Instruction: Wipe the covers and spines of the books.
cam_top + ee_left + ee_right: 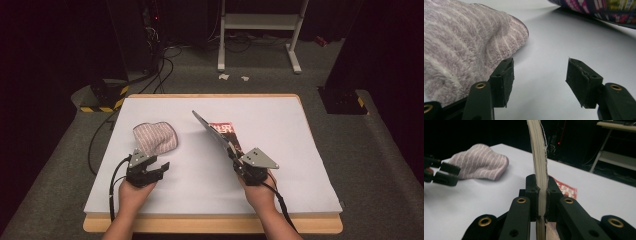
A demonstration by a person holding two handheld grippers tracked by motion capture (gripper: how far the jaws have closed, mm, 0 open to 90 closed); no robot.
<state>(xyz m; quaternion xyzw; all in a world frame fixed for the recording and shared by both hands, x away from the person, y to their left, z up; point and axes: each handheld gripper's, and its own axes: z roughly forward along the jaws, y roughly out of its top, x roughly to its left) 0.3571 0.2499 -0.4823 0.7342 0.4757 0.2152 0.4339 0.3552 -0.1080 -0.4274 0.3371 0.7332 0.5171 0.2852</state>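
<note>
A fluffy pink-and-white striped cloth (155, 136) lies bunched on the left half of the white table top (290, 150). My left gripper (159, 167) sits just in front of it, open, with bare table between the jaws (540, 67); its left pad (505, 77) stands at the edge of the cloth (461, 42). My right gripper (232, 155) is shut on the edge of a magazine (212, 129) and holds part of it tilted up off the table. The paper edge (537, 145) rises between the pads (541, 185). A red printed page (564, 188) lies flat behind them.
The table top has a wooden front rim (210, 225). Behind the table are dark floor, black cables (160, 65), a yellow-and-black striped base (102, 97) and a white metal frame (260, 22). Bare white surface spreads right of the magazine and between the two grippers.
</note>
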